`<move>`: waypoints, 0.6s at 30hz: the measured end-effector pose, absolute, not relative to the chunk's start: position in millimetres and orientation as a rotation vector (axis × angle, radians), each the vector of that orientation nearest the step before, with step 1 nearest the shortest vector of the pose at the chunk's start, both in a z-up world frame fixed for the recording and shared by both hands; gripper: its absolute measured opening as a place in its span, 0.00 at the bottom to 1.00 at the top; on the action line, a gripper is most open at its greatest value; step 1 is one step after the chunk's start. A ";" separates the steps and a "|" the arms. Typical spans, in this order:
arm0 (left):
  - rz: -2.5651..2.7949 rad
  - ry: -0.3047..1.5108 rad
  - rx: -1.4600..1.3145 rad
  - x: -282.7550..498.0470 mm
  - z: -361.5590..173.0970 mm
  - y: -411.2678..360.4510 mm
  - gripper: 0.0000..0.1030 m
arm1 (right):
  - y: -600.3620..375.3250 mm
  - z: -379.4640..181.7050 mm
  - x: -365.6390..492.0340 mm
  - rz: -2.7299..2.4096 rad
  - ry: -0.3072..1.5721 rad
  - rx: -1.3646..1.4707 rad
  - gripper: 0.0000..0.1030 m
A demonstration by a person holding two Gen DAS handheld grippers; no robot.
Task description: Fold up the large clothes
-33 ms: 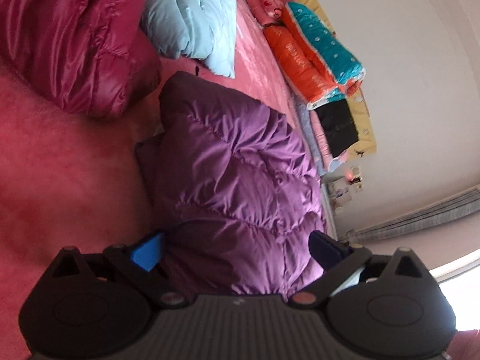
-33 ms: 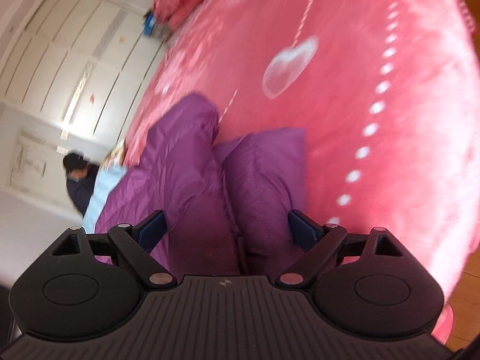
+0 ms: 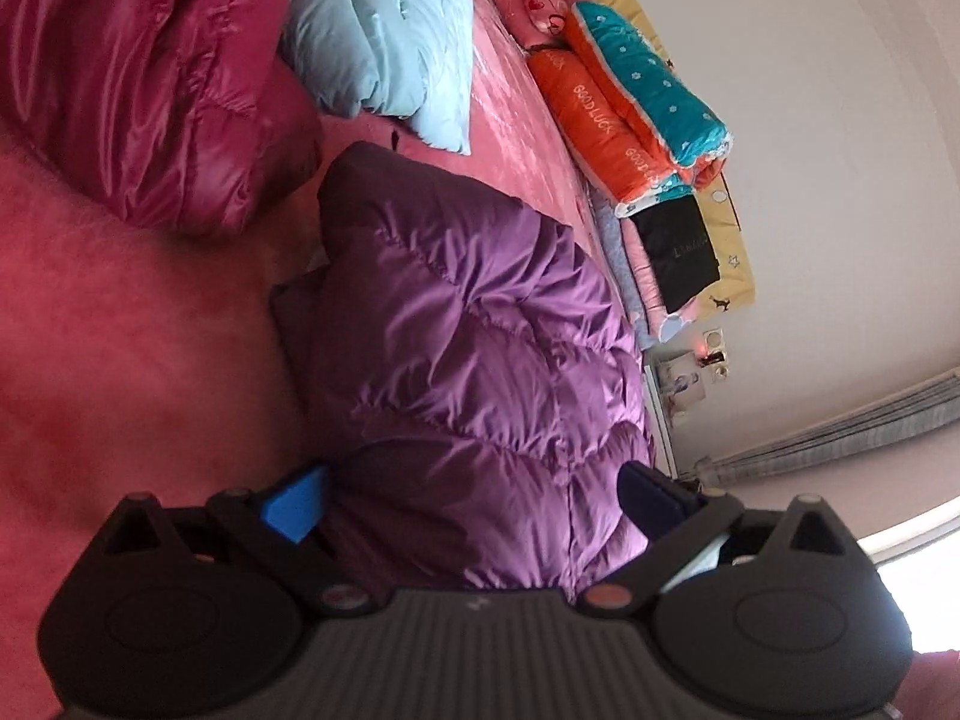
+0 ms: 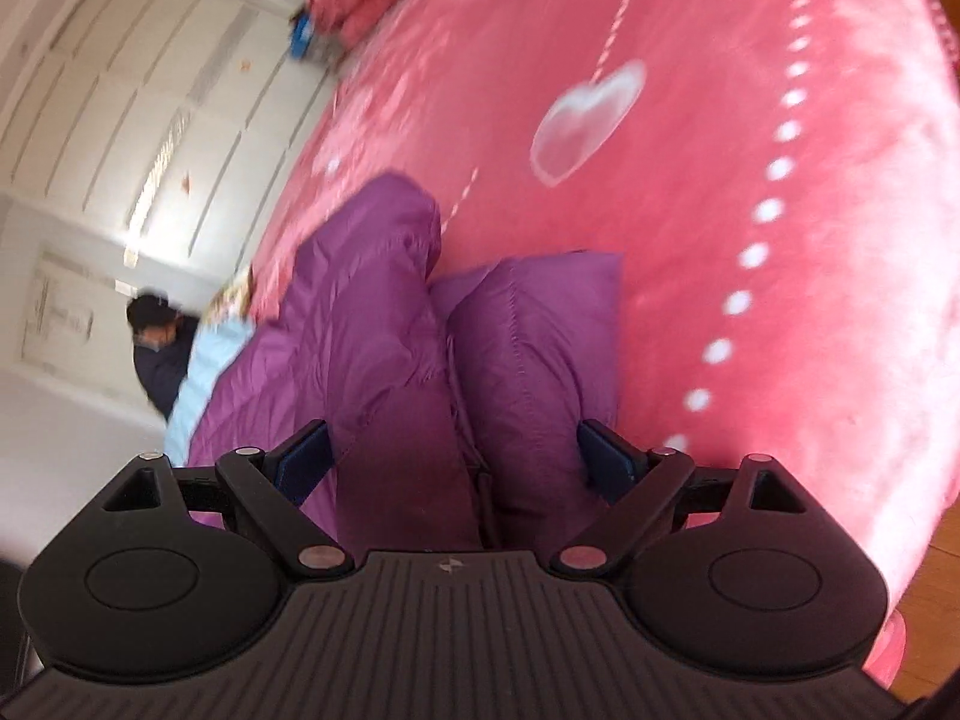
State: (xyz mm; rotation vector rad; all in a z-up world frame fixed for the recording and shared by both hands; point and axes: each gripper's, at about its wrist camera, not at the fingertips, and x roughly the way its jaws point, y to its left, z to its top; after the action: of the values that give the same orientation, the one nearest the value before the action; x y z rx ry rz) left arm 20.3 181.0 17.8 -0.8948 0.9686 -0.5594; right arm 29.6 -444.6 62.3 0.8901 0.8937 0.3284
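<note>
A purple quilted down jacket (image 3: 480, 360) lies bunched on the pink bed (image 3: 120, 360). My left gripper (image 3: 474, 498) is open, its blue pads wide apart on either side of the jacket's near edge. In the right wrist view the same jacket (image 4: 420, 330) shows two folded lobes. My right gripper (image 4: 462, 462) is open, its fingers spread around the jacket's near part. I cannot tell whether either gripper touches the fabric.
A crimson down jacket (image 3: 138, 72) and a light blue one (image 3: 390, 30) lie beyond the purple one. Folded orange and teal quilts (image 3: 636, 102) are stacked by the wall. A person (image 4: 159, 348) sits beyond the bed. The bed edge and wooden floor (image 4: 936, 600) lie to the right.
</note>
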 end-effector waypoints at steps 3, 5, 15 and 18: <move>-0.525 0.952 -0.906 17.5 21.0 187.8 0.98 | -443.1 63.5 42.4 0.365 0.955 0.904 1.00; -0.488 0.949 -0.933 14.6 18.5 194.5 0.98 | -441.4 66.2 50.4 0.391 0.991 0.899 1.00; -0.486 0.973 -0.821 41.2 0.8 160.3 0.99 | -434.2 77.0 81.4 0.361 1.091 0.792 1.00; -0.517 0.988 -0.788 53.0 -3.7 143.1 0.99 | -425.8 75.3 82.5 0.370 1.104 0.759 1.00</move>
State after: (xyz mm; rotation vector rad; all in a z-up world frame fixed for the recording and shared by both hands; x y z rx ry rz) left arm 53.0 143.1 -3.7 -0.7877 0.9879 -0.5173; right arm 82.5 -425.8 75.3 0.7592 1.1042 0.3702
